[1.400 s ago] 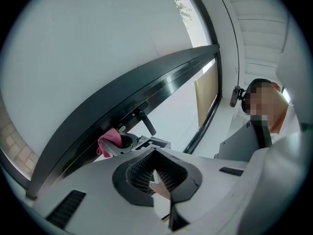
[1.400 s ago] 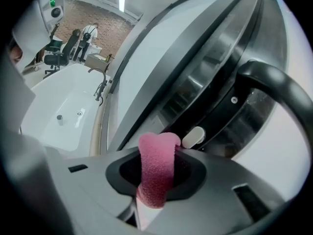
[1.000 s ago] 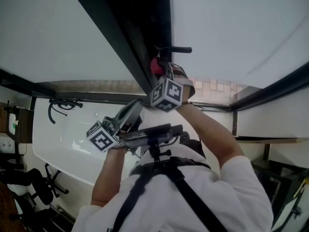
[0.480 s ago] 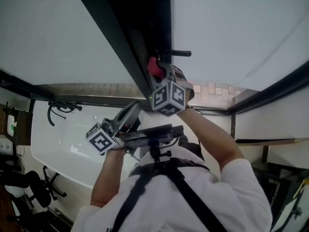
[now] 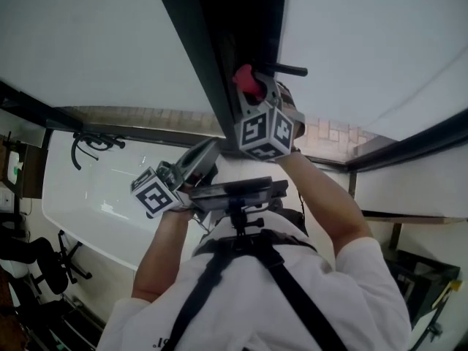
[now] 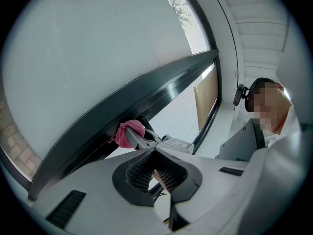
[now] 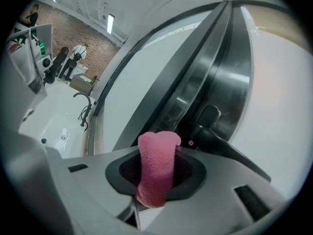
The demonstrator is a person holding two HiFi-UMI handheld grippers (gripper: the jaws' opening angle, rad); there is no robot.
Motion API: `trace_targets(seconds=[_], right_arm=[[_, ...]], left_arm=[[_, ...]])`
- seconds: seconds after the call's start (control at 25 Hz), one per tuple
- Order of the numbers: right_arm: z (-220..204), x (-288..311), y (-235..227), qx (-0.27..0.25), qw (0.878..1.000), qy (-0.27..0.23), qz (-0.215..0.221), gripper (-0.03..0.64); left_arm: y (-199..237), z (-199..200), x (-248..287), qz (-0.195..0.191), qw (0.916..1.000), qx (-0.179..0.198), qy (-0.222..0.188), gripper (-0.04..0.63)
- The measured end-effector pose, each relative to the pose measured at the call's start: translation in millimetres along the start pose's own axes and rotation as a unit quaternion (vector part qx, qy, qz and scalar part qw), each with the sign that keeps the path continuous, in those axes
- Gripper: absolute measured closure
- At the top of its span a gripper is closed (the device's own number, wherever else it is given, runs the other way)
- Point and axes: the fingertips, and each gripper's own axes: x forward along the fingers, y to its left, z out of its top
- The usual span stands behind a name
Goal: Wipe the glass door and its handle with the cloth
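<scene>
Step, handle wipe: our right gripper point(image 7: 157, 153), jaws clamped on the rolled pink cloth point(image 7: 156, 177), holds it near the black door handle point(image 7: 208, 119) beside the frosted glass door point(image 5: 365, 42); left gripper point(image 6: 155, 150), jaws together, empty; next, we judge, press and rub along the handle.

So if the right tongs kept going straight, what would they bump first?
Probably the dark door frame, beside the black handle; the pink cloth would touch first. Depth is unclear.

Right tongs point(image 5: 252, 86) raised along the dark frame point(image 5: 197, 42), pink cloth point(image 5: 245, 79) with them — seemingly nearer the handle point(image 5: 287, 69)
</scene>
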Motion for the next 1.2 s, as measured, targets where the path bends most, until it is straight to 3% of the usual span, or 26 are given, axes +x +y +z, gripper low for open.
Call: trace_targets(seconds=[0.24, 0.68, 1.2], right_arm=[[13.7, -6.2, -8.0, 0.010, 1.000, -0.007, -0.018, 0.525], [23.0, -6.8, -11.5, 0.020, 1.000, -0.021, -0.008, 0.525], [62.6, -12.4, -21.8, 0.064, 0.995, -0.076, 0.000, 0.524]], left_arm=[[-9.2, 1.4, 3.5, -0.008, 1.0000, 0.004, 0.002, 0.603], [-7.5, -2.3, 8.7, -0.009, 1.0000, -0.003, 0.002, 0.603], [-3.3, 2.9, 15.1, -0.018, 0.9998, 0.004, 0.003, 0.603]])
